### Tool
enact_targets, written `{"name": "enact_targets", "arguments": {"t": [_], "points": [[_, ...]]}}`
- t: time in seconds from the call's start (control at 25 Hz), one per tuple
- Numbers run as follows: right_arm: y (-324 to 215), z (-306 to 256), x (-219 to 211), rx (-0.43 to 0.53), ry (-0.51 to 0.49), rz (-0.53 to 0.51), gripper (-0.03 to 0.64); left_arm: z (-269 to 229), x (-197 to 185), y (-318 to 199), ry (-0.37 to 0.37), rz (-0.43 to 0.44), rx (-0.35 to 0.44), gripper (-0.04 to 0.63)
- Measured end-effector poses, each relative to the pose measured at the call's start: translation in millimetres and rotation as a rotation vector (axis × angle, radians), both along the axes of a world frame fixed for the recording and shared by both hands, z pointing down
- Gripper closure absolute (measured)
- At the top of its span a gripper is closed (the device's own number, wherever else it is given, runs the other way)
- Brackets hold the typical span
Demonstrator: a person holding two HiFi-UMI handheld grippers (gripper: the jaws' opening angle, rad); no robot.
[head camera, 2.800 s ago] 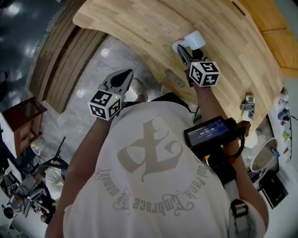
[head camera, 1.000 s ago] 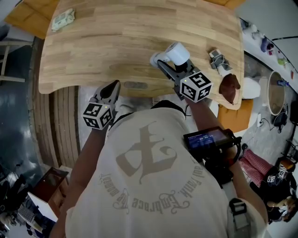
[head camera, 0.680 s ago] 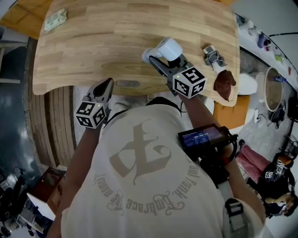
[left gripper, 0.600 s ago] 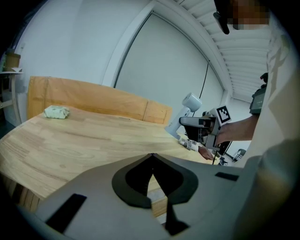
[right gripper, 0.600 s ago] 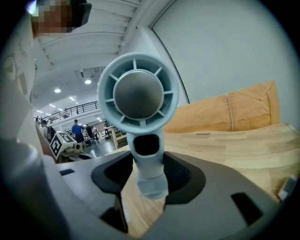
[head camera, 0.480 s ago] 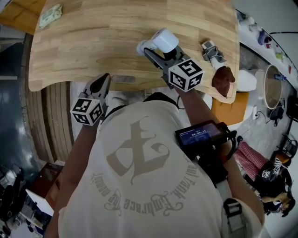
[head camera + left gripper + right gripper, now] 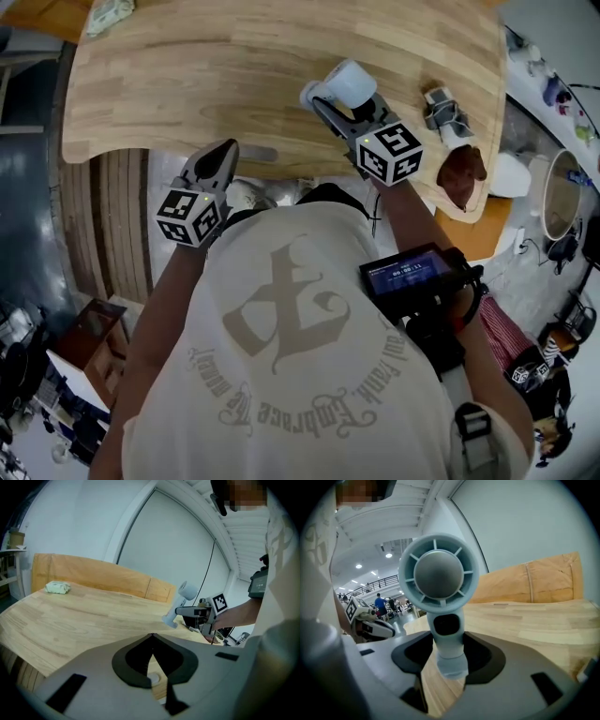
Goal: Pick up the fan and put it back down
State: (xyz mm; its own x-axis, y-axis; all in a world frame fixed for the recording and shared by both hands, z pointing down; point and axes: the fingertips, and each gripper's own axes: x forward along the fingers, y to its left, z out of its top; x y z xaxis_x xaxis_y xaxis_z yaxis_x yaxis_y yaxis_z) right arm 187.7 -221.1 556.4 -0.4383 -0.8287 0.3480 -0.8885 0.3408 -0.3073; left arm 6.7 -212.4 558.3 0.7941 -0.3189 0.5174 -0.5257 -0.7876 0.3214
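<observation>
A small pale-blue hand fan with a round head is upright in my right gripper, which is shut on its handle. In the right gripper view the fan's head faces the camera and the handle sits between the jaws of the right gripper. Its foot is low over the wooden table; I cannot tell if it touches. From the left gripper view the fan stands at the table's right part. My left gripper is shut and empty, off the table's near edge.
A pale green packet lies at the table's far left corner. A grey clip-like object and a brown lump sit near the right edge. Wooden slats run below the table on the left. A screen device hangs at the person's chest.
The right gripper has sunk toward the table with the fan still in its jaws. The left gripper has drifted a little along the near edge, still shut.
</observation>
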Motion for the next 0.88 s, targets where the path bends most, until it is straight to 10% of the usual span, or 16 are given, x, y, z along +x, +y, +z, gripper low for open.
{"name": "enact_targets", "arguments": {"t": [0.88], "points": [[-44, 85, 85, -0.105, 0.200, 0.027, 0.403, 9, 18, -1, -0.038, -0.101, -0.021, 0.584]]}}
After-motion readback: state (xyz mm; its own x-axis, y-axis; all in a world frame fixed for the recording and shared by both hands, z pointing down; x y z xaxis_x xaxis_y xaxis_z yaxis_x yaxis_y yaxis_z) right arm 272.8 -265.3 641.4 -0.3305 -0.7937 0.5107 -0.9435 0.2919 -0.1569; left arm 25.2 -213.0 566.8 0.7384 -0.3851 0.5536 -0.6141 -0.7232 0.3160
